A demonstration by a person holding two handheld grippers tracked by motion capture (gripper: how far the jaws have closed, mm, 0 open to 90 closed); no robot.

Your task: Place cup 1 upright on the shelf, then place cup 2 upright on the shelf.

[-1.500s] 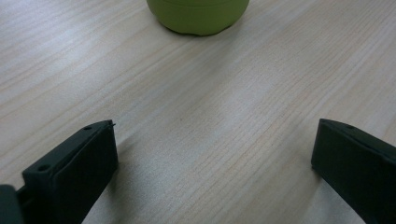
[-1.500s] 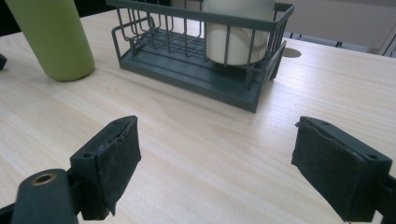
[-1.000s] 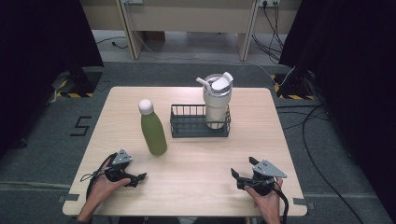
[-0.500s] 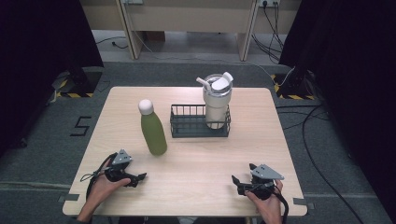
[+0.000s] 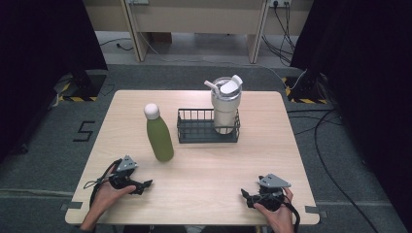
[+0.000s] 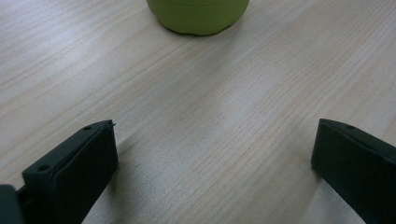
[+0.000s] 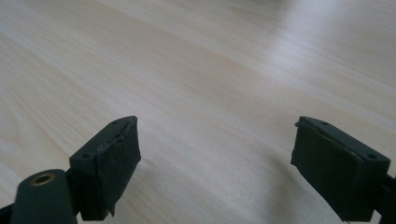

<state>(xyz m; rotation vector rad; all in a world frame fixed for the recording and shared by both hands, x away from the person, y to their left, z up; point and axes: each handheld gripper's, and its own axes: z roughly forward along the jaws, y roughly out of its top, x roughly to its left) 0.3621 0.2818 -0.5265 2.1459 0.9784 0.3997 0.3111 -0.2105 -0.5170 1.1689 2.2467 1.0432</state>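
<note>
At the near edge of the worktop (image 5: 204, 194) we held the left gripper (image 5: 144, 185) and right gripper (image 5: 244, 195), both with jaws spread wide and empty. The green bottle (image 5: 159, 136) stood upright at one o'clock from the left gripper, near it; the tumbler (image 5: 226, 107) stood in the wire basket (image 5: 208, 133). We judged the bottle rigid, smooth, likely slippery and top-heavy; best gripped mid-body.
</note>
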